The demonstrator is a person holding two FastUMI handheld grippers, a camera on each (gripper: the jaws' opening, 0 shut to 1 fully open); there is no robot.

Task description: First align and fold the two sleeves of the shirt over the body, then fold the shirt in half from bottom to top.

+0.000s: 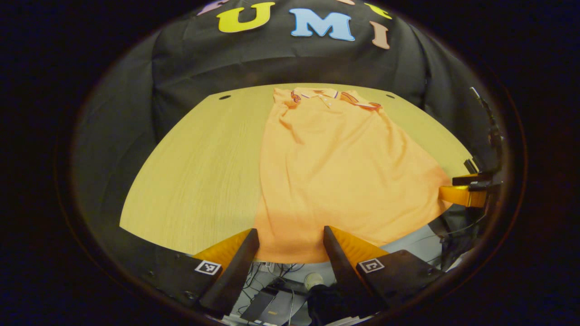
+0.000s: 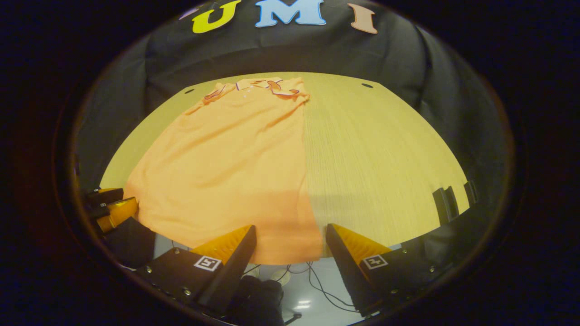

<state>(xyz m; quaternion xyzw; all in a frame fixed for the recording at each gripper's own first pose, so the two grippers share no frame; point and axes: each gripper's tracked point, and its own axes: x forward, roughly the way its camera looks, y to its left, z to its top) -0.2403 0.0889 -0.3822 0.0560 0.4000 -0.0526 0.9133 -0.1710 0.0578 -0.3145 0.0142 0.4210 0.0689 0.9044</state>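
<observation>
Shirt [image 1: 335, 176] (sleeves seemingly folded) flat on wooden table [image 1: 199, 181], both jaws spread.

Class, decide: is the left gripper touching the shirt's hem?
Cannot tell. In the left gripper view the left gripper has open jaws flanking the shirt hem at the table edge, but no plain contact or gap shows.

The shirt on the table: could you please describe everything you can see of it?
The shirt is an orange polo of soft knit-looking fabric, lying flat and lightly wrinkled on the wooden table. Its collar, trimmed with dark stripes, points toward the far wall. Both sleeves look already folded over the body. The bottom hem hangs slightly over the near table edge.
</observation>
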